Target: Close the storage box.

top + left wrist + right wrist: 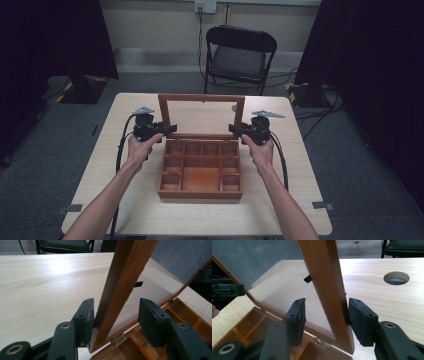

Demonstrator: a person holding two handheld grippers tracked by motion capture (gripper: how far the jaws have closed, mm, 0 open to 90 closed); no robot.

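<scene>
On pale wood table, grey floor, open box lid, both grippers' jaws apart astride it.

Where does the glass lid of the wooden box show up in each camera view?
High view: lid stands upright at table centre, behind the box.
Left gripper view: its side rail rises between the jaws.
Right gripper view: its other rail rises between the jaws.
Shared landmark: the black latch tab.
</scene>
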